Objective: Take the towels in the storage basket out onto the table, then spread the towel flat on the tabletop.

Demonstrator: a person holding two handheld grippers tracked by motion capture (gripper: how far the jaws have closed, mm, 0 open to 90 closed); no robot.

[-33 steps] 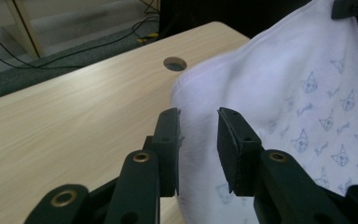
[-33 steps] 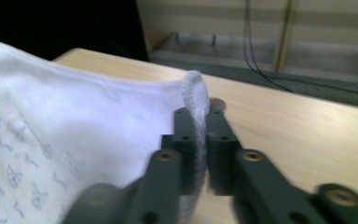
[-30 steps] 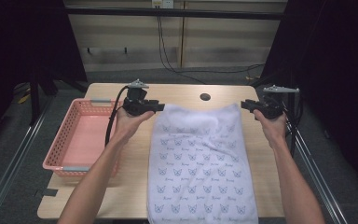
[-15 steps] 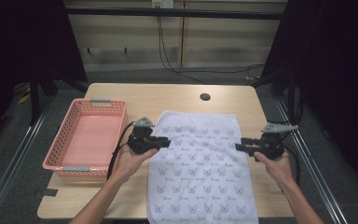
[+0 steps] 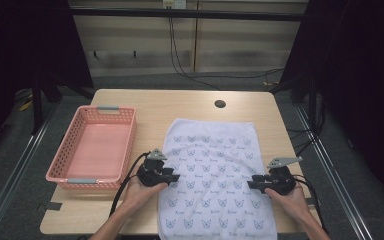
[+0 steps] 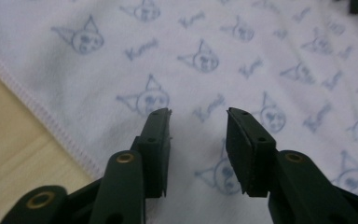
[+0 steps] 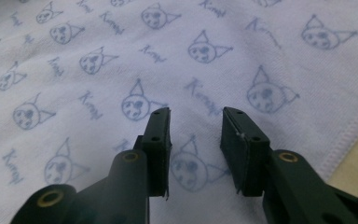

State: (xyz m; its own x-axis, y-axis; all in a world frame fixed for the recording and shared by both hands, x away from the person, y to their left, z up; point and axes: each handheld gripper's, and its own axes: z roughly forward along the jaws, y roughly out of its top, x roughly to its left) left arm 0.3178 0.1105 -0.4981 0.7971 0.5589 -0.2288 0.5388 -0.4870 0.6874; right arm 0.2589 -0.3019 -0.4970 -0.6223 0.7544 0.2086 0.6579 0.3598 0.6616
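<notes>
A white towel [image 5: 212, 155] printed with blue cat faces lies flat on the wooden table [image 5: 145, 102], its near end hanging over the front edge. My left gripper [image 5: 172, 177] rests low over the towel's left edge. Its jaws have just been opening, with nothing between them. In the left gripper view the gripper [image 6: 199, 114] hovers over the towel [image 6: 242, 56] beside its stitched hem. My right gripper [image 5: 252, 185] sits at the towel's right edge. Its jaws have just been closing and still stand apart, empty. In the right gripper view the gripper [image 7: 196, 112] points across the towel [image 7: 121, 56].
An empty pink basket [image 5: 128, 145] stands on the table's left side, close to my left hand. A small round hole [image 5: 220, 104] marks the far part of the tabletop. Black cables trail from both grippers toward the person. Dark floor and metal rails surround the table.
Both grippers have come back from the towel's far corners toward the person and sunk to its side edges near the front. The towel now lies spread flat.
</notes>
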